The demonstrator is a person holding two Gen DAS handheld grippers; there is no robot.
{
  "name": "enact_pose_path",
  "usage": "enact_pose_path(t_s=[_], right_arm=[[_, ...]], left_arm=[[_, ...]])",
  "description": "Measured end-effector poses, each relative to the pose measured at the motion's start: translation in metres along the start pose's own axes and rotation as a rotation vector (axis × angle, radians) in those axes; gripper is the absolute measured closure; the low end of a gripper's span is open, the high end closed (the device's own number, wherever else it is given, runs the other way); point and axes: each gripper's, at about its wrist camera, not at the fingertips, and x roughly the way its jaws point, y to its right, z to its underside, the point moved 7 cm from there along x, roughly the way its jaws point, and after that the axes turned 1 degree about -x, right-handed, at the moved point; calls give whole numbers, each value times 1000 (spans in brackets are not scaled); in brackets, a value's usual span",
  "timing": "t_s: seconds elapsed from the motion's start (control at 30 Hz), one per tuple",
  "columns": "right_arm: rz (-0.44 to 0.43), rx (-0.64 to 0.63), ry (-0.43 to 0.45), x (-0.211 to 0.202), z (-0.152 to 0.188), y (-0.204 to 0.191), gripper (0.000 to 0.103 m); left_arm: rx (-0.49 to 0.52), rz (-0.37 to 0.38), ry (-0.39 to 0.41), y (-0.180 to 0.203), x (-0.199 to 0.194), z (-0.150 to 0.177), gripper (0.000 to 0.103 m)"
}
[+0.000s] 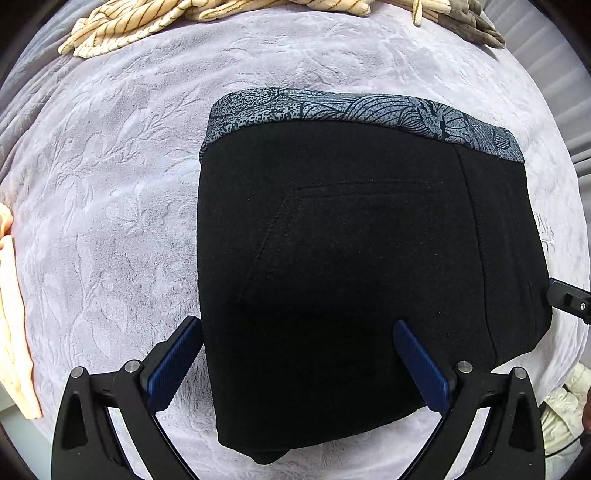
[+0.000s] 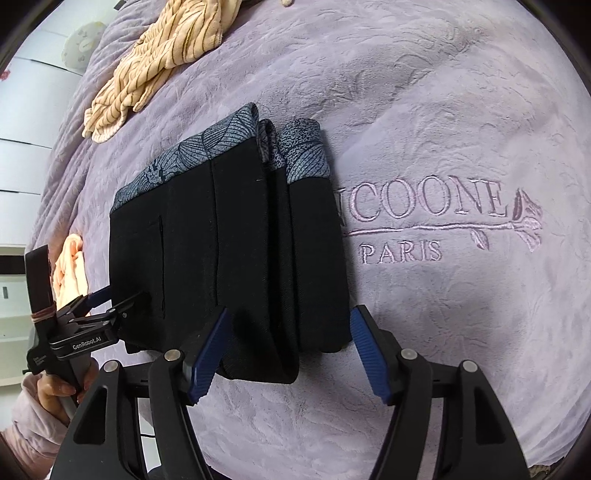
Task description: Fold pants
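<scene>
- On the blanket (image 2: 443,314), the pants (image 1: 351,258) lie folded into a compact stack.
- Left gripper (image 1: 295,354) and right gripper (image 2: 291,347): jaws spread wide, holding nothing.
- Little seems left.

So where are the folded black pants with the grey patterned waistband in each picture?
Left wrist view: the folded black pants with the grey patterned waistband fill the centre and right, waistband at the top, between the open left gripper fingers.
Right wrist view: the pants sit left of centre, waistband at the upper end, layers showing, above the open right gripper.
Shared landmark: the cream striped cloth near the top left of both.
</scene>
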Motion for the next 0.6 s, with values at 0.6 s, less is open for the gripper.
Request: enact_pose_path(t_s=[0.6], right_arm=[[-40,-96,-54,10,-17,-6,21]], left_arm=[[-26,11,-5,0,6,2,0]])
